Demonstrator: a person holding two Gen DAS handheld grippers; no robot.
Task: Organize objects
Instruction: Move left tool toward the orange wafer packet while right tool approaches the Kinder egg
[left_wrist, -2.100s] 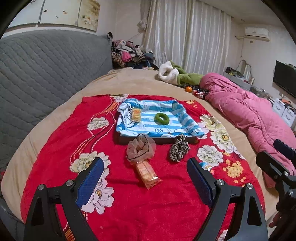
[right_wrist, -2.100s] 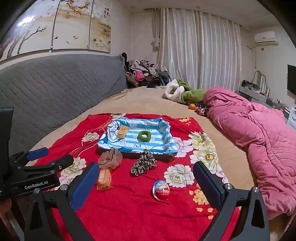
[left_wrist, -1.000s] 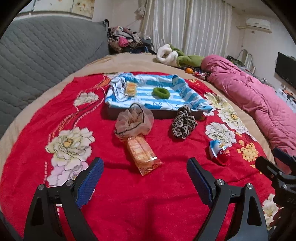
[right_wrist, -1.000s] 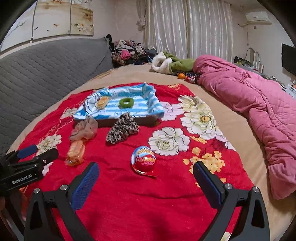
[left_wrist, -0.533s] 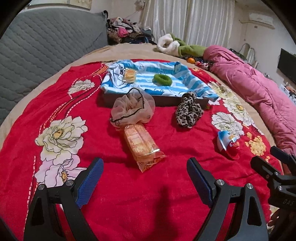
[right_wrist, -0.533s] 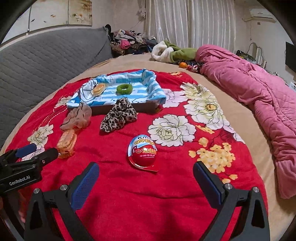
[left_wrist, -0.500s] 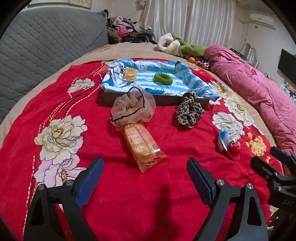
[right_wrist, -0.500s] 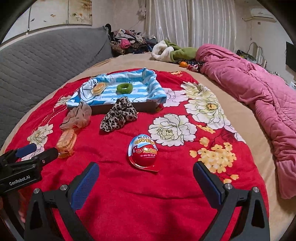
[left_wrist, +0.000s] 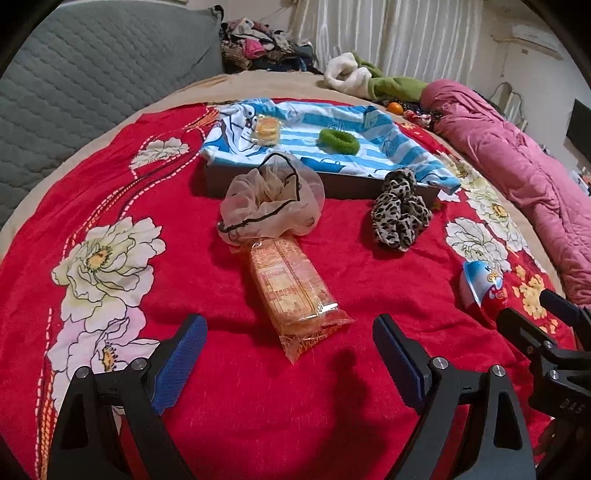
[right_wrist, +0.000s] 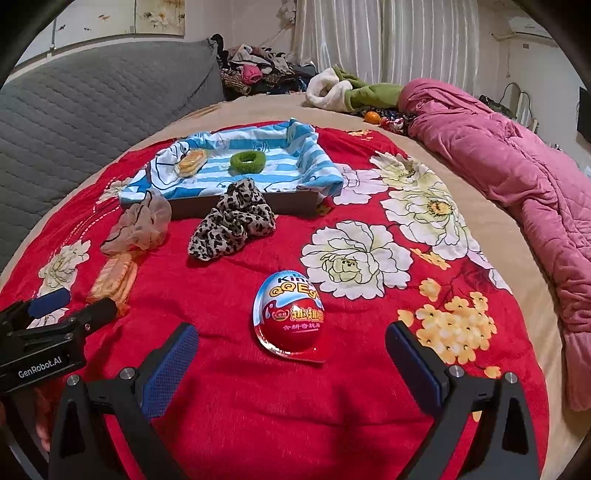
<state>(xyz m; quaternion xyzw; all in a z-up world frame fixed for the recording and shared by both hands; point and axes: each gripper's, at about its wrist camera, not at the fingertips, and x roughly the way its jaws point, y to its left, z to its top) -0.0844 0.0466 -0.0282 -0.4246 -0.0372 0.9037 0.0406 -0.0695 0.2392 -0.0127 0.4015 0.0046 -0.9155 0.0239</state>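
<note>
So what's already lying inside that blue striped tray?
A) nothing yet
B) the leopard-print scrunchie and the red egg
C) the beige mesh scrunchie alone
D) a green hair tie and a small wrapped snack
D: the green hair tie and a small wrapped snack lie in the blue striped tray; the other items lie outside it on the red blanket.

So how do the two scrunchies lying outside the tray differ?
The beige scrunchie is sheer, plain and edged with a black line; the leopard scrunchie is opaque and spotted. The beige scrunchie touches the wafer packet; the leopard scrunchie touches no other item. Both lie on the red blanket just before the tray.
</note>
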